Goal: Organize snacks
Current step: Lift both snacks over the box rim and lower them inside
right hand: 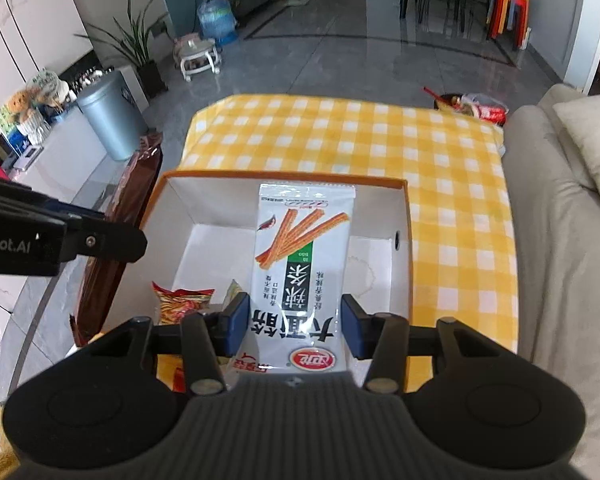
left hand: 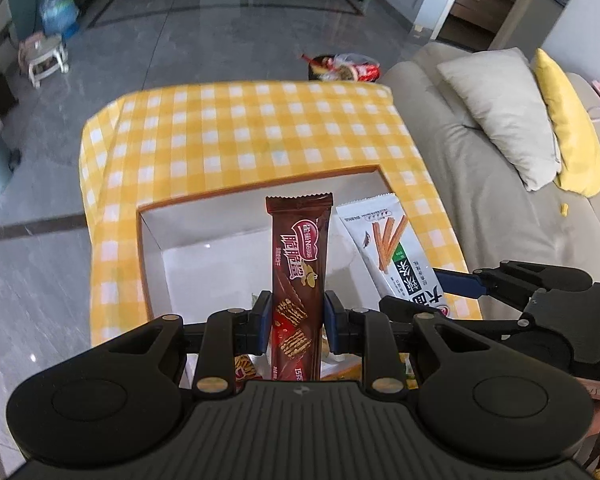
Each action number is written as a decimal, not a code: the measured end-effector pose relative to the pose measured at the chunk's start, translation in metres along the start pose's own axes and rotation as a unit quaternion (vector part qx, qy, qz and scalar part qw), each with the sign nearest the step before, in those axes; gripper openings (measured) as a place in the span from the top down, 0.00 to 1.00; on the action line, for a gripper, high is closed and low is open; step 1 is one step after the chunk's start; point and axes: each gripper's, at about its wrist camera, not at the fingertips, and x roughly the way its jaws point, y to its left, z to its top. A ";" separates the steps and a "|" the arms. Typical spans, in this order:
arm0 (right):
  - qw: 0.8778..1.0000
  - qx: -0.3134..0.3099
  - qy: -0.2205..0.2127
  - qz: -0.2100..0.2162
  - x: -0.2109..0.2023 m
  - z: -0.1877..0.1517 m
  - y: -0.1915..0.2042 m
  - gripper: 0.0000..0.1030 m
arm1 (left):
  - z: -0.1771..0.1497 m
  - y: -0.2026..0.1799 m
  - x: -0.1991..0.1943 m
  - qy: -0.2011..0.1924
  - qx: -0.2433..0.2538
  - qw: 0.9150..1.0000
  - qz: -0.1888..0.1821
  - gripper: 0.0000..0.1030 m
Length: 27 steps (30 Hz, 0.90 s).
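My left gripper (left hand: 297, 320) is shut on a brown chocolate wafer pack (left hand: 298, 256), held upright above the open white box with an orange rim (left hand: 152, 232). My right gripper (right hand: 296, 326) is shut on a white spicy-stick snack packet (right hand: 300, 264), held over the same box (right hand: 402, 216). The packet also shows in the left wrist view (left hand: 388, 248), and the wafer pack in the right wrist view (right hand: 120, 224). A red-orange snack bag (right hand: 184, 304) lies in the box's near left corner.
The box sits on a yellow-and-white checked tablecloth (right hand: 440, 152). A beige sofa (left hand: 480, 184) with grey and yellow cushions stands on the right. A bowl of snack bags (right hand: 472, 106) is on the floor beyond the table. A grey bin (right hand: 108, 120) stands at left.
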 end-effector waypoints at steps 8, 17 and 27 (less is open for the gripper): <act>0.998 -0.011 0.055 -0.016 0.051 0.015 -0.006 0.55 | 0.006 0.020 0.054 0.046 -0.040 0.998 -0.014 0.72; 0.990 -0.074 0.097 -0.071 0.095 -0.003 0.006 0.55 | -0.004 0.031 0.106 0.104 -0.032 0.994 0.033 0.72; 0.982 -0.086 0.142 -0.086 0.121 -0.016 0.008 0.55 | -0.015 0.038 0.130 0.138 -0.036 0.989 0.044 0.72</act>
